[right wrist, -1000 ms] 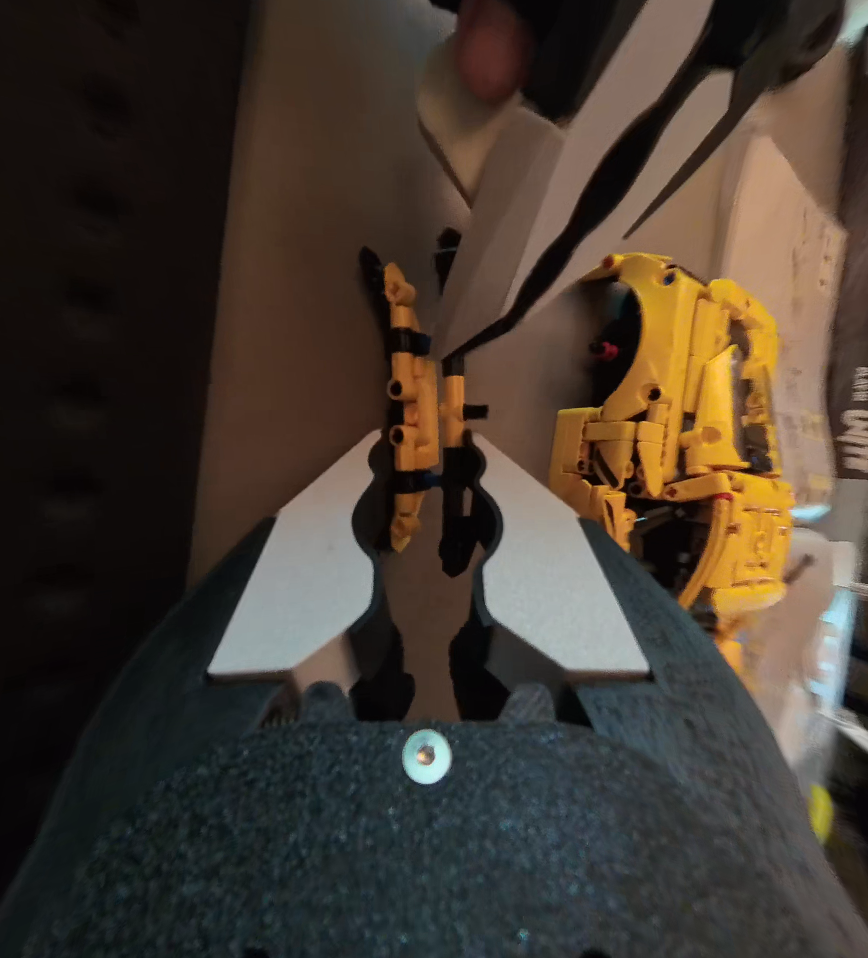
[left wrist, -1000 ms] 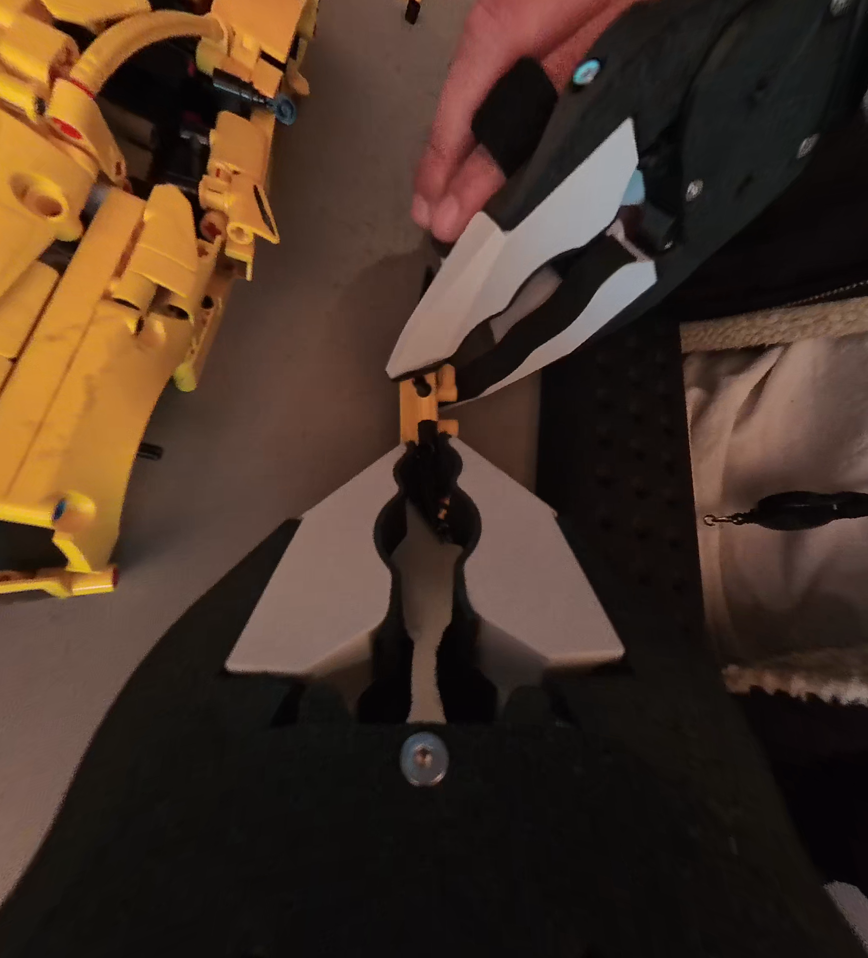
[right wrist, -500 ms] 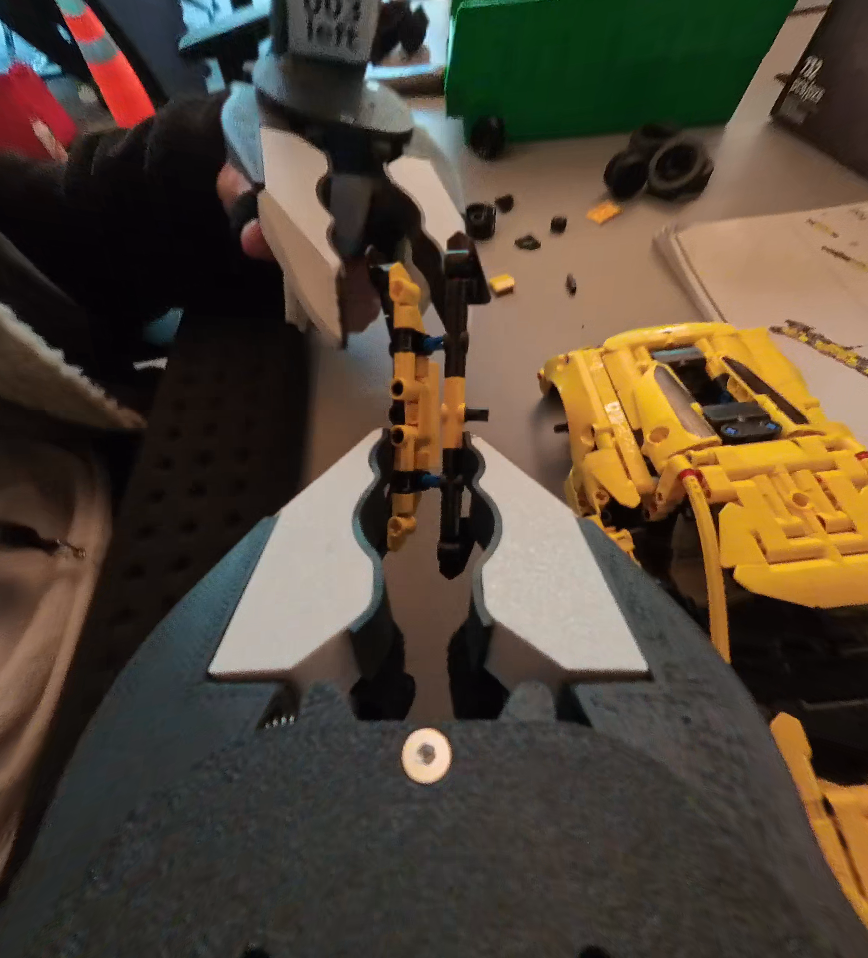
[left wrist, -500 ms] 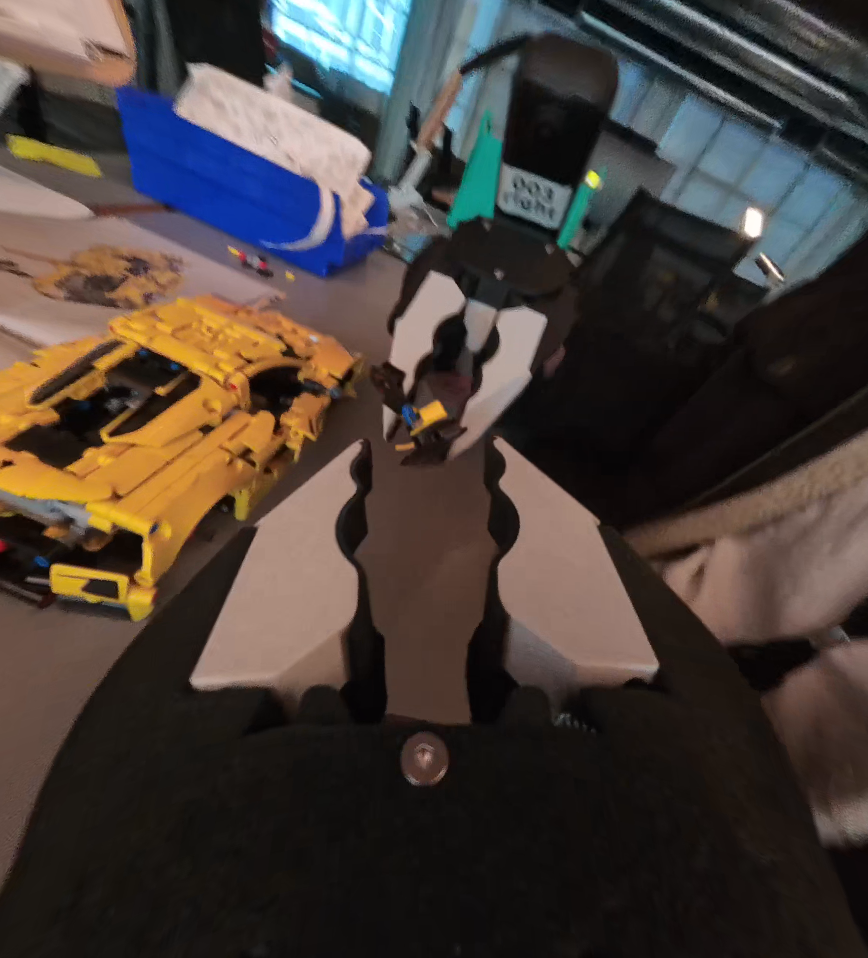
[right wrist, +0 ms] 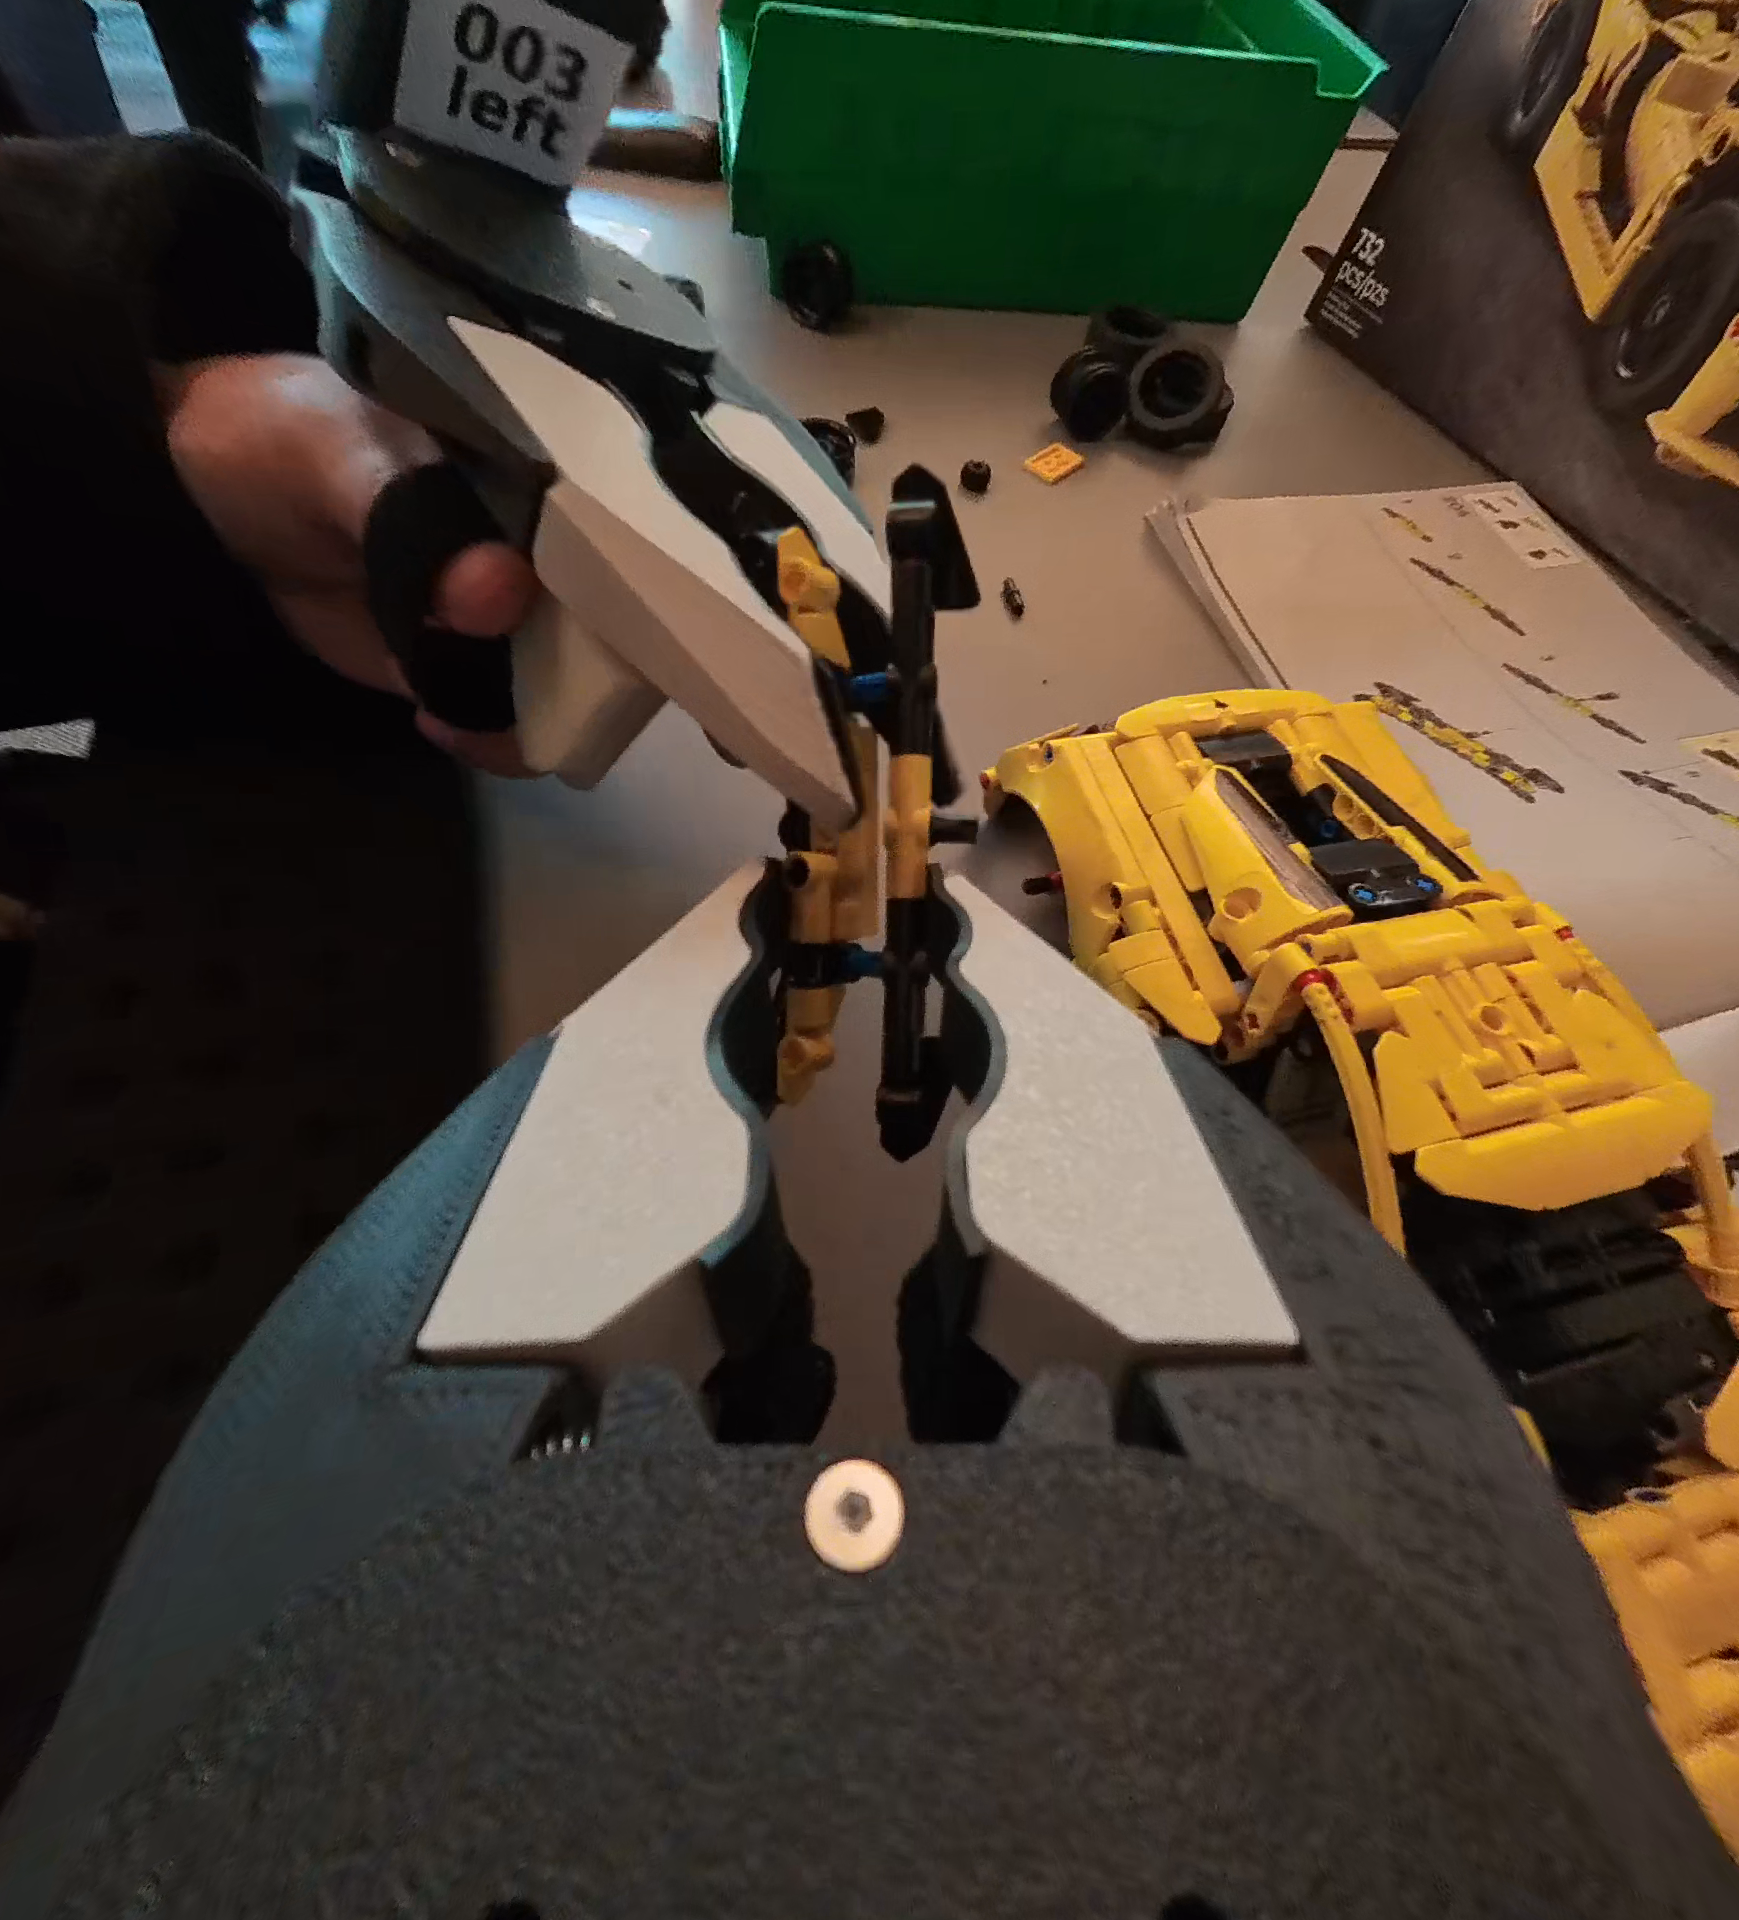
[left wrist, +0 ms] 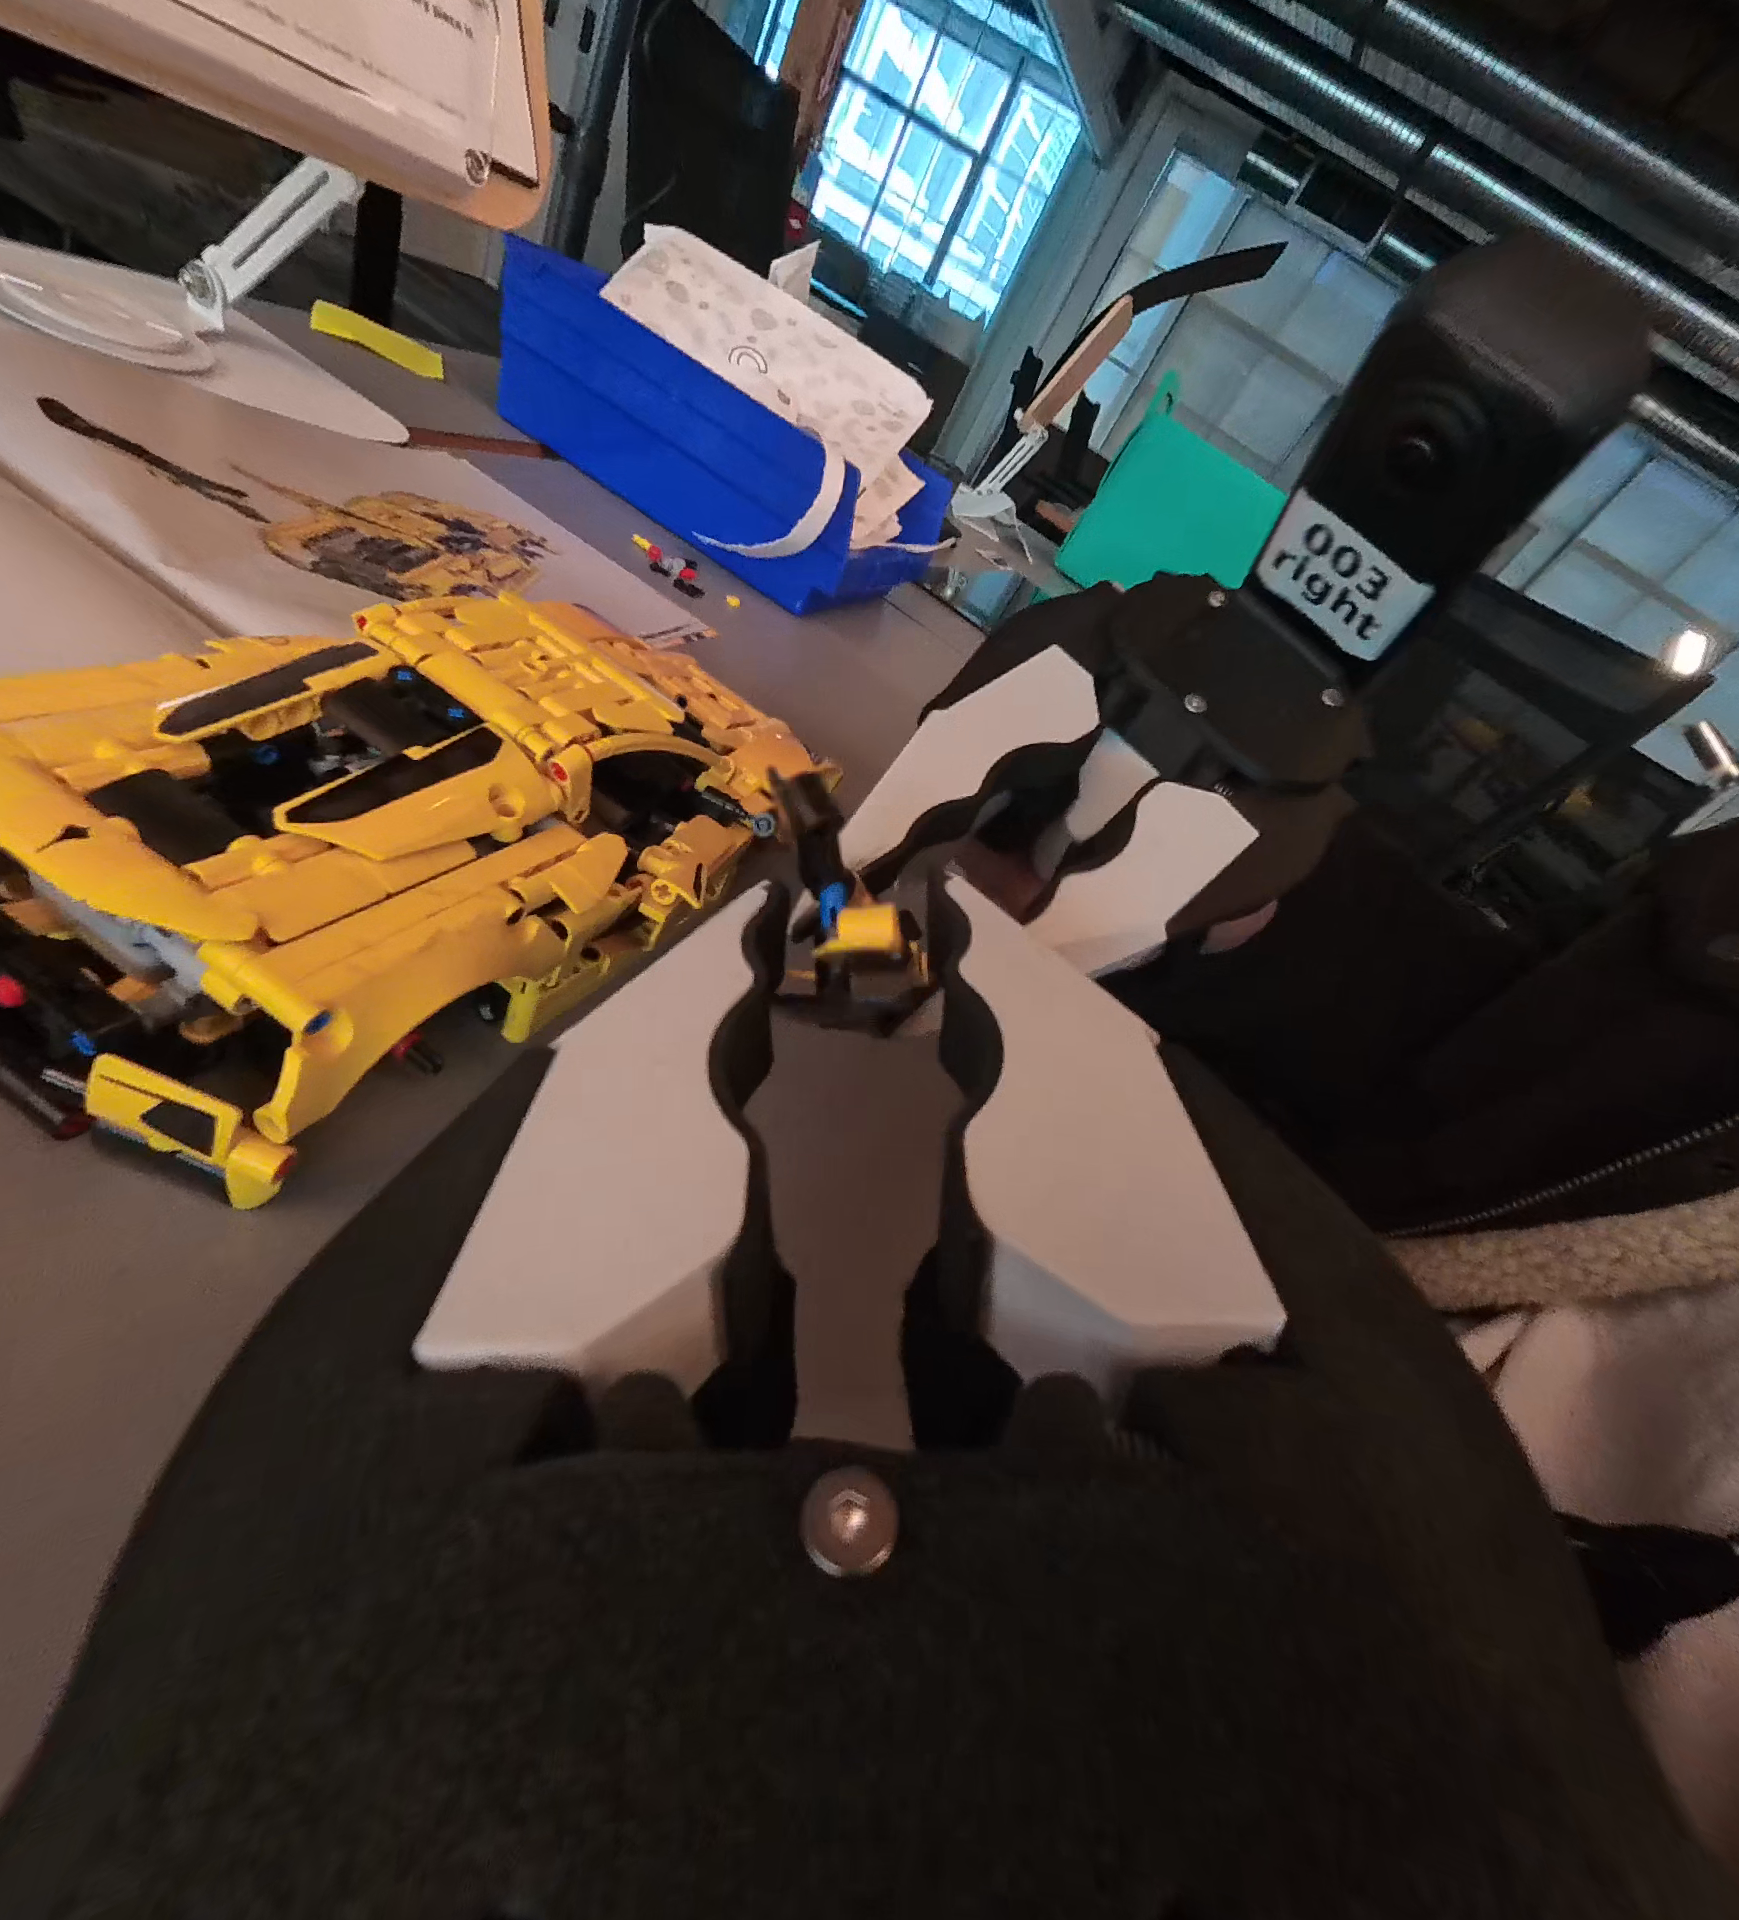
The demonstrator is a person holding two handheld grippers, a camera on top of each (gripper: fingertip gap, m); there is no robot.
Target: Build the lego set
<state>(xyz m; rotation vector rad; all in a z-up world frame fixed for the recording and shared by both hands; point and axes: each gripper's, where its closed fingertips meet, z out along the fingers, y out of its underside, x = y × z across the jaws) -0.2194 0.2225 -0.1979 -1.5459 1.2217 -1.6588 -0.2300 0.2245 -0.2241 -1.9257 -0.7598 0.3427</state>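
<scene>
Right wrist view: a slim sub-assembly [right wrist: 860, 862] of yellow and black beams joined by blue pins stands upright in the air above the bench [right wrist: 1062, 540].
Right claw [right wrist: 857, 914]: clamped on the lower part of the sub-assembly, one finger on either side.
Left claw [right wrist: 823, 727]: comes in from the upper left, tilted downward; its tips sit at the yellow side of the sub-assembly, but whether it grips cannot be told.
Left wrist view: the left claw [left wrist: 849, 940] shows a wide gap between its fingers, with the sub-assembly [left wrist: 849, 925] seen end-on at the tips, blurred.
Hand [right wrist: 325, 520]: wrapped round the left claw's body, in a black fingerless glove.
Car model [right wrist: 1364, 935]: yellow, partly built, lying on the bench just right of the claws.
Instruction booklet [right wrist: 1467, 665]: open beyond the car.
Tyres [right wrist: 1145, 384]: black, piled near a green bin [right wrist: 1031, 166].
Blue bin [left wrist: 678, 436]: far side of the bench, holding paper.
</scene>
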